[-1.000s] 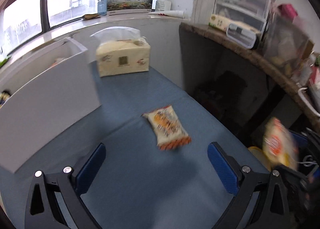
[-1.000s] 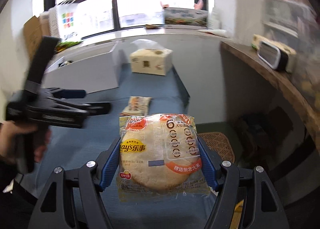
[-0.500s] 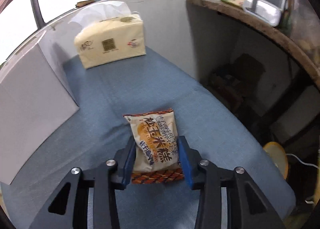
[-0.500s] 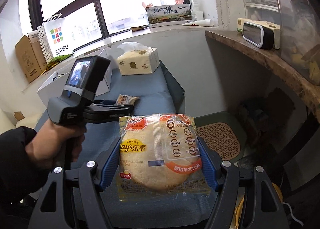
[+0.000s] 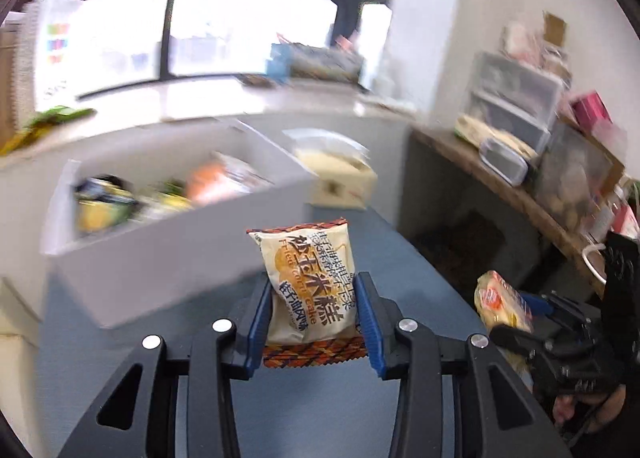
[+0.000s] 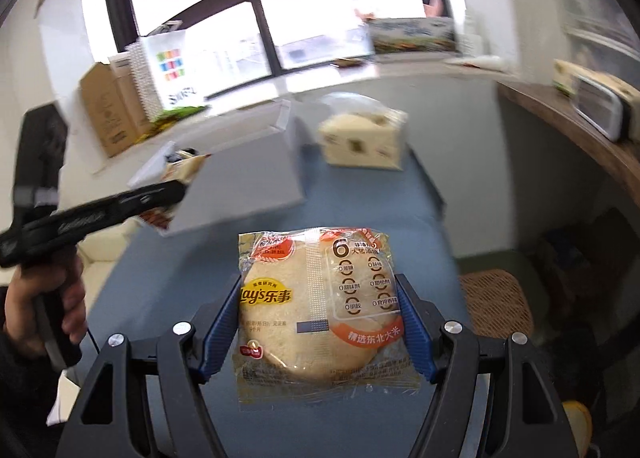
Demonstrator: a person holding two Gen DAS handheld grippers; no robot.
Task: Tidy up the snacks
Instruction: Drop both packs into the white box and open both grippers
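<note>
The fried corn cake packet (image 5: pixel 310 282) is clamped upright between the blue pads of the left tongs (image 5: pixel 314 314), lifted clear of the blue surface (image 5: pixel 320 410) and held just in front of the white box (image 5: pixel 160 258). Blurred snack packs (image 5: pixel 160 193) can be seen inside that box. To the right of the box, the round rice cracker pack (image 6: pixel 320 314) is gripped by the right tongs (image 6: pixel 318 322), above the same surface. A tissue pack (image 6: pixel 362 141) is seen just behind the box.
</note>
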